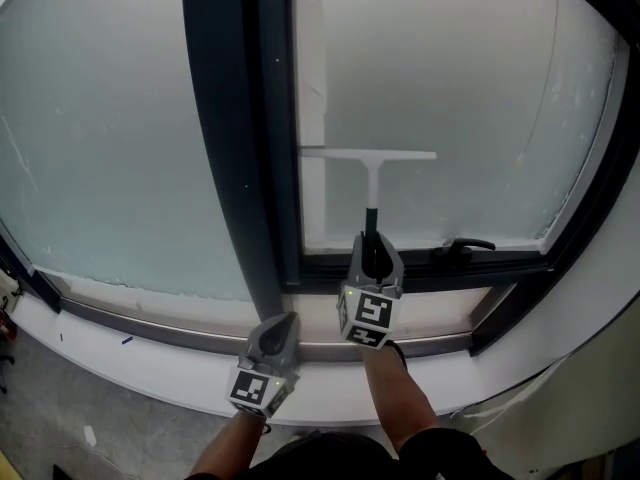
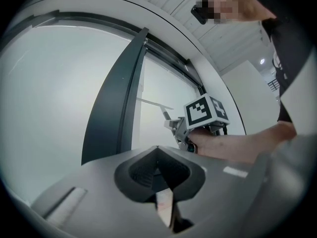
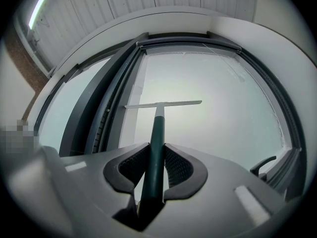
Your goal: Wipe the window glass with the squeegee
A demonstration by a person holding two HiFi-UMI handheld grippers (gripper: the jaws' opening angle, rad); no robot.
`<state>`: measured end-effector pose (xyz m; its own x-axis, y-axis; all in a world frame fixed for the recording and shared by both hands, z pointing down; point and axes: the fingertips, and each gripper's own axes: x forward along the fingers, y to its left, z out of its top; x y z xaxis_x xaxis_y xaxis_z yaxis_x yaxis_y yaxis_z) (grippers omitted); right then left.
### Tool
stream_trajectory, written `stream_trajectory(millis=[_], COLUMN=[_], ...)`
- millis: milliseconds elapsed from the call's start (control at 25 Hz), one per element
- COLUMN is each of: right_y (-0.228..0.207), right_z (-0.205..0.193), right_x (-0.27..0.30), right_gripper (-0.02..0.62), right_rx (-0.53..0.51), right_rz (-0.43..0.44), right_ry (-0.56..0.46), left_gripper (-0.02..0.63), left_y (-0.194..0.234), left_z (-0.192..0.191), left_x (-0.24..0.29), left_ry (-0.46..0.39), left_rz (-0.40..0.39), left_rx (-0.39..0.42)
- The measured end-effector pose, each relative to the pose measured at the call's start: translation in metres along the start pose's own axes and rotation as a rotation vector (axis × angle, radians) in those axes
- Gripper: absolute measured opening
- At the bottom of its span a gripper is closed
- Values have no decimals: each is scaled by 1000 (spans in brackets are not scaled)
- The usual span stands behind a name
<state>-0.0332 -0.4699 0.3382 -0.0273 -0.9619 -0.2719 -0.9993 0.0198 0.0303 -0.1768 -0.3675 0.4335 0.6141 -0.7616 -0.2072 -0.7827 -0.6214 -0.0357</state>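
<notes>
The right hand-held gripper [image 1: 372,256] clamps the squeegee [image 1: 368,158] by its handle, blade apparently against the lower window glass [image 1: 470,98]. Press evenly and hold the blade level through the stroke. The left hand-held gripper [image 1: 272,343] hovers closed and empty over the sill [image 1: 150,368].

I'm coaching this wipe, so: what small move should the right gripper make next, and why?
Probably pull the squeegee straight down. The right gripper is shut on its handle, the blade lies level across the glass, and a strip of pane lies between it and the lower frame. The left gripper is shut on nothing.
</notes>
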Motion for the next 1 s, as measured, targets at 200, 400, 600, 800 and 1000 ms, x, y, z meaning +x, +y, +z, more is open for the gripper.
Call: stream_trajectory(millis=[200,400,600,800,1000], right_y=[0,2,1,2,1], right_z=[-14,-27,-35,-44,-54], right_x=[-6,-11,-15,-18,-22], right_gripper=[95,95,95,95,95], right_rx=[-9,2,-3,-2,2], right_rz=[-4,4,3,5,7], right_ry=[21,62,73,90,105], left_gripper=[-2,-1,-2,-2,0], left_y=[-3,-2,2,1,2], left_z=[-4,-3,-11,-8,-16], left_x=[-1,-2,-3,-1,0], left_ry=[9,3,13,20,28], left_rz=[-4,11,19,25,21], left_rx=[1,-23,-18,-25,-21])
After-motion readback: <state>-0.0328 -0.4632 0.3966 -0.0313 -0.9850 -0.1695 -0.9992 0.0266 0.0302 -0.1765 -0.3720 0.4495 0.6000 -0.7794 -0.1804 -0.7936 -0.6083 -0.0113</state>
